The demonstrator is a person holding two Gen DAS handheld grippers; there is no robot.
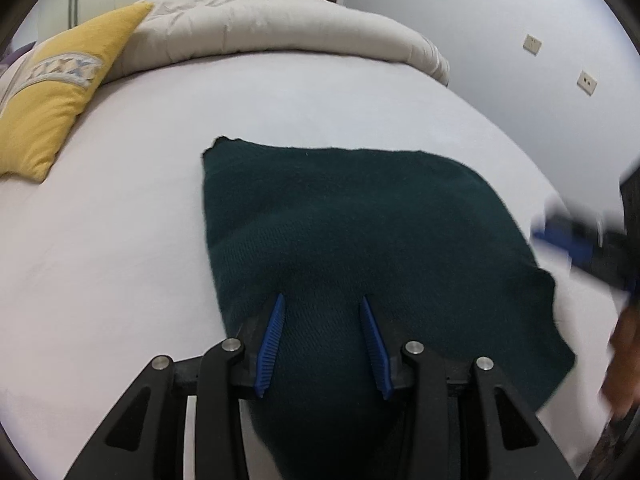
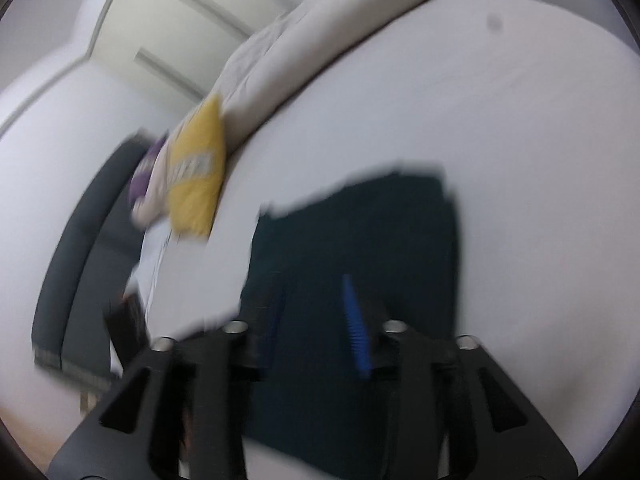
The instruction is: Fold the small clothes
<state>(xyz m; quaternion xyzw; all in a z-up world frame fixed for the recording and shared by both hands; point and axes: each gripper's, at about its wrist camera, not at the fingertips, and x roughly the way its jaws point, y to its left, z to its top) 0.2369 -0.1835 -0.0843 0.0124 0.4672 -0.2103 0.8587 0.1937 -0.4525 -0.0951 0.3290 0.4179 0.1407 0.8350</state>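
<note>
A dark green knitted garment (image 1: 360, 232) lies spread flat on a bed's pale sheet (image 1: 120, 240), directly ahead of and beneath the left gripper (image 1: 323, 304), whose blue-padded jaws stand apart over the cloth's near portion, with nothing clamped between them. The garment's far edge runs roughly straight across beyond the jaws, with one corner turned up slightly at far left. A yellow cushion (image 1: 56, 92) with a pale patterned band rests well off to the far left of the jaws, against a rumpled beige duvet (image 1: 280, 28) bunched along the far end of the bed. To the right of the left jaws, at the garment's right edge, the right gripper (image 1: 568, 240) appears as a blurred dark and blue shape. Two wall sockets (image 1: 560, 64) dot the white wall beyond.

From the right wrist view, heavily blurred, the right gripper (image 2: 316, 292) hangs over the same dark green knitted garment (image 2: 360, 240), its jaws apart with dark cloth showing between them; whether they touch the fabric cannot be told. The yellow cushion (image 2: 198, 184) sits far left of these jaws, beside the beige duvet (image 2: 320, 40).
</note>
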